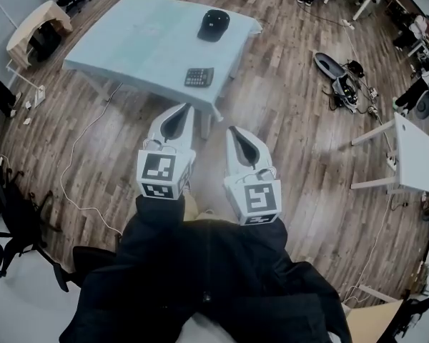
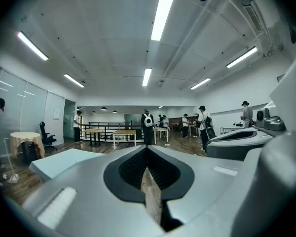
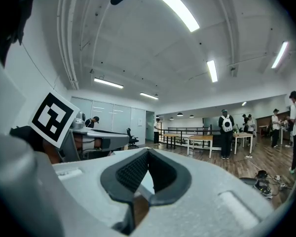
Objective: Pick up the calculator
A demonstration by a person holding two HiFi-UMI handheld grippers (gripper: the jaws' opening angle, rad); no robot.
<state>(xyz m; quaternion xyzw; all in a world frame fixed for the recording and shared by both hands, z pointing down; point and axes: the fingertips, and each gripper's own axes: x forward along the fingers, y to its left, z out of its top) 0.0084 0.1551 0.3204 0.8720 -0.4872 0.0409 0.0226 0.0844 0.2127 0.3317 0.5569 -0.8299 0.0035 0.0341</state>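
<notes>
The dark calculator (image 1: 199,76) lies near the front edge of a table covered in pale blue cloth (image 1: 136,41), with a black cap (image 1: 213,24) farther back on it. Both grippers hang over the wooden floor, short of the table and apart from the calculator. My left gripper (image 1: 180,108) points at the table's front corner, its jaws shut and empty (image 2: 147,148). My right gripper (image 1: 236,130) is beside it, a little nearer to me, also shut with nothing held (image 3: 148,151). The gripper views look level across the room, and the calculator is not in them.
A white cable (image 1: 79,156) snakes over the floor left of the table. Bags and gear (image 1: 343,84) lie on the floor at right, near a white table (image 1: 413,152). Black office chairs (image 1: 14,213) stand at left. Several people (image 2: 148,125) stand among tables far across the room.
</notes>
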